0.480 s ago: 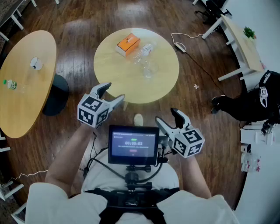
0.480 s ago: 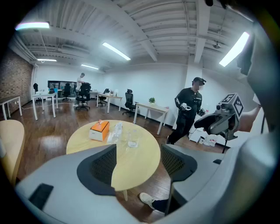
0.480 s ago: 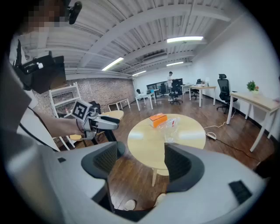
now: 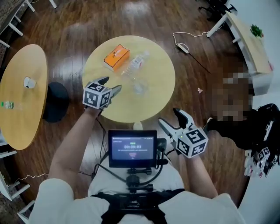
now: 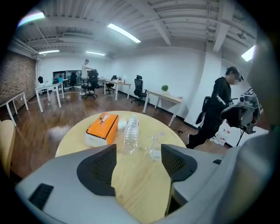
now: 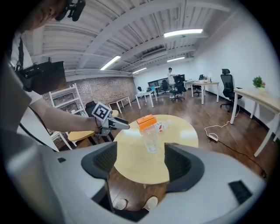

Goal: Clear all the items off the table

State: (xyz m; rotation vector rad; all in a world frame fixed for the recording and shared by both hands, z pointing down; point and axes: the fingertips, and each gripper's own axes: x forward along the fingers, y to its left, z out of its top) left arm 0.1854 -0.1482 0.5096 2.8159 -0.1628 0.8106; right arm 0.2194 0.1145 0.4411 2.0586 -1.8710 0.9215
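The left gripper (image 4: 111, 85) hovers over the near edge of the round tabletop (image 4: 159, 83), and the right gripper (image 4: 169, 116) hangs short of it. Both are empty, jaws parted. 3 items sit there: orange box (image 4: 116, 56), lying bottle (image 4: 135, 64), glass (image 4: 140, 86).

The room was brightly and evenly lit by long ceiling strip lamps (image 5: 124, 33) above the round pale wooden table (image 4: 153, 92). White glare was thrown on the dark plank floor (image 4: 135, 8) beyond the table, and a faint sheen was left on its top. Both gripper views were bowed outward and ringed by black corners around the table.
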